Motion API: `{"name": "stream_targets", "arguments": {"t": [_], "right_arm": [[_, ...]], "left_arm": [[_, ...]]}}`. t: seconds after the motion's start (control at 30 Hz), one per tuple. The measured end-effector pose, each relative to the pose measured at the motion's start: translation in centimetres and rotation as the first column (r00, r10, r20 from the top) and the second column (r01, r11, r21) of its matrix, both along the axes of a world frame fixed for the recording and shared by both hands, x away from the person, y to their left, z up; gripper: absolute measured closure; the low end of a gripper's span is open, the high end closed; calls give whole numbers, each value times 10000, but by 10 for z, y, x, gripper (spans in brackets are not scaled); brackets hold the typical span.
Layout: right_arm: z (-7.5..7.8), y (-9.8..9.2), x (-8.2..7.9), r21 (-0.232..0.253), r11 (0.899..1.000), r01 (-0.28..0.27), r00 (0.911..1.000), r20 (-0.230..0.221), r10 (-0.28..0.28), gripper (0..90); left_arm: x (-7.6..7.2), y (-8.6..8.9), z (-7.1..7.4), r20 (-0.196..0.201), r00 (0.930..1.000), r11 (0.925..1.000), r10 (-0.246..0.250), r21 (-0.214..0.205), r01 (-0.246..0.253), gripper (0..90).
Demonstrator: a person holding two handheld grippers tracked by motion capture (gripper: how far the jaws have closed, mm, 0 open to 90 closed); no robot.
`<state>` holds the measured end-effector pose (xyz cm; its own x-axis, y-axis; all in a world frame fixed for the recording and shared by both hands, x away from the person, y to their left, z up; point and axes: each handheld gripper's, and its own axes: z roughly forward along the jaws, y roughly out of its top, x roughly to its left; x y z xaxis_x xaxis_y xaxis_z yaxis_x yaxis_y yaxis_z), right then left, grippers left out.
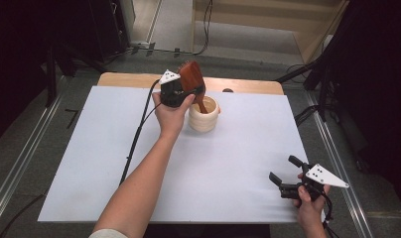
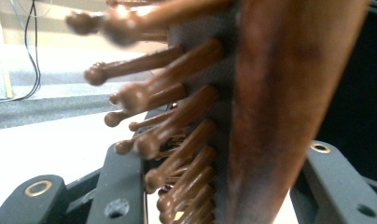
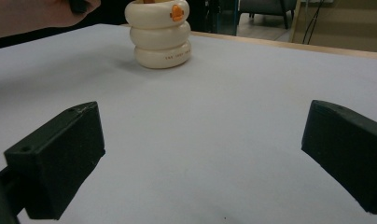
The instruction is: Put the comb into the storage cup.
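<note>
While gripped, hairbrush seemingly enters cup —

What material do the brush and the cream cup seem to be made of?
The hairbrush looks like reddish-brown wood with a smooth finish; its round-tipped pins seem wooden too. The cup, three stacked cream rings, has a soft sheen: probably plastic or glazed ceramic.

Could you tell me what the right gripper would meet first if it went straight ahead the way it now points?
Probably nothing soon: the open right gripper faces bare white table sheet. The cream ringed holder stands far ahead, left of its line, so it would likely pass beside it, though depth is unclear.
</note>
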<state>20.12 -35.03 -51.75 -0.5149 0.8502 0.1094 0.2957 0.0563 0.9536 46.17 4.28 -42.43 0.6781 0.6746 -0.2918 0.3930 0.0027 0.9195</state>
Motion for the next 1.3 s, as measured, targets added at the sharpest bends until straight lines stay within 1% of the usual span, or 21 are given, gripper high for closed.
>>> {"name": "stream_targets", "arguments": {"t": [0.23, 0.27, 0.3, 0.4, 0.57, 0.77, 0.97, 1.13, 1.27, 1.3], "right_arm": [[0, 0, 0, -3, 10000, -2, 10000, 3, 2, 0], [0, 0, 0, 54, 10000, 9, 10000, -9, -9, 0], [0, 0, 0, 78, 10000, -12, 10000, 2, 12, 0], [0, 0, 0, 66, 10000, -7, 10000, 13, 7, 0], [0, 0, 0, 71, 10000, 0, 10000, 9, 0, 0], [0, 0, 1, 87, 10000, -6, 10000, 5, 6, 0], [0, 0, 1, 75, 10000, -14, 10000, 11, 14, 0], [-1, -1, 1, 66, 10000, -6, 10000, 13, 6, 0], [-1, 0, 1, 45, 10000, -3, 10000, 19, 3, 0], [-1, 0, 1, 45, 10000, -1, 10000, 13, 1, 0]], "left_arm": [[0, -4, -9, -155, 9999, 10000, 68, -33, -69, 537], [0, -5, -10, -189, 9998, 10000, 90, -39, -90, 537], [0, -5, -11, -218, 9997, 9999, 81, -103, -84, 537], [0, -6, -14, -291, 9995, 9998, 119, -125, -122, 537], [0, -8, -18, -323, 9993, 9997, 172, -194, -178, 536], [-1, -10, -19, -323, 9992, 9994, 251, -239, -259, 533], [0, -11, -20, -375, 9988, 9984, 309, -454, -326, 533], [0, -10, -22, -302, 9982, 9978, 527, -399, -539, 519], [2, -6, -25, -418, 9970, 9965, 657, -491, -677, 503], [2, -5, -25, -449, 9971, 9967, 613, -512, -636, 495]]}}
